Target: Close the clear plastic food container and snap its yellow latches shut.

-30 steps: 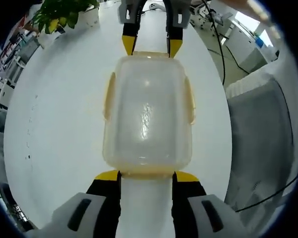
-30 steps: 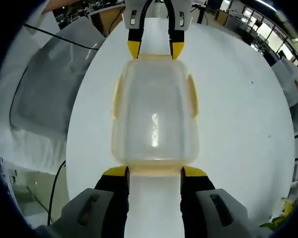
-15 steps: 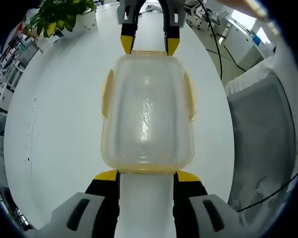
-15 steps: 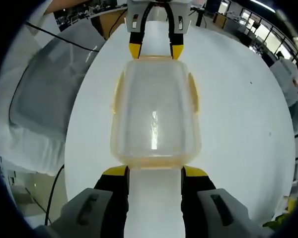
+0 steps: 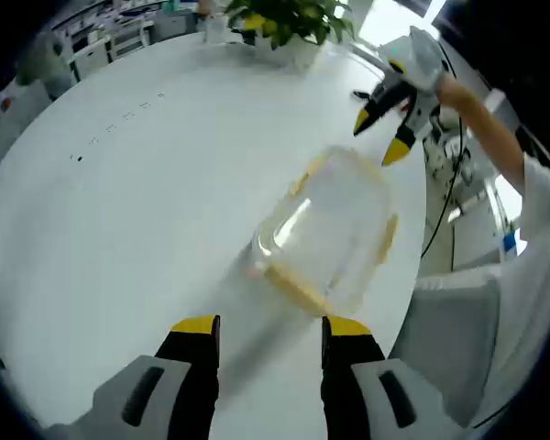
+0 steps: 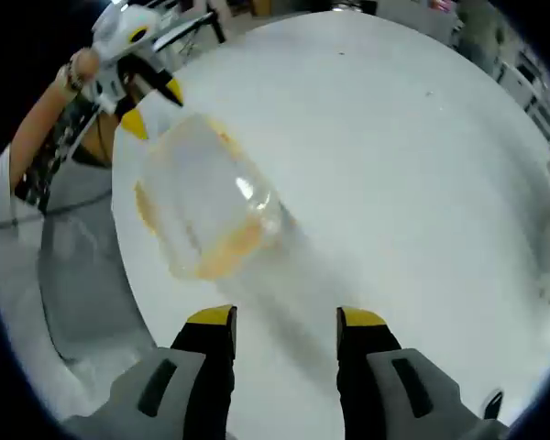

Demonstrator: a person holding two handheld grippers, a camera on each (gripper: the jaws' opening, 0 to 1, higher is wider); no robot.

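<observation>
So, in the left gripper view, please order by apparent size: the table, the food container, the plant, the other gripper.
1. White table, largest by far.
2. Clear food container.
3. Plant and right gripper: similar in apparent size, and the plant is farther away and cut off, so I leave them unranked.

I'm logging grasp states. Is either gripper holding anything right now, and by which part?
Nothing is held. Both the left gripper and right gripper are open, clear of the container on the table.

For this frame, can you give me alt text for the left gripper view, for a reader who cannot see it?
A clear plastic food container with yellow latches sits on a round white table, ahead of the left gripper, whose yellow-tipped jaws are open and empty. Beyond it, a person's hand holds the right gripper above the table edge, near a green plant.
</observation>
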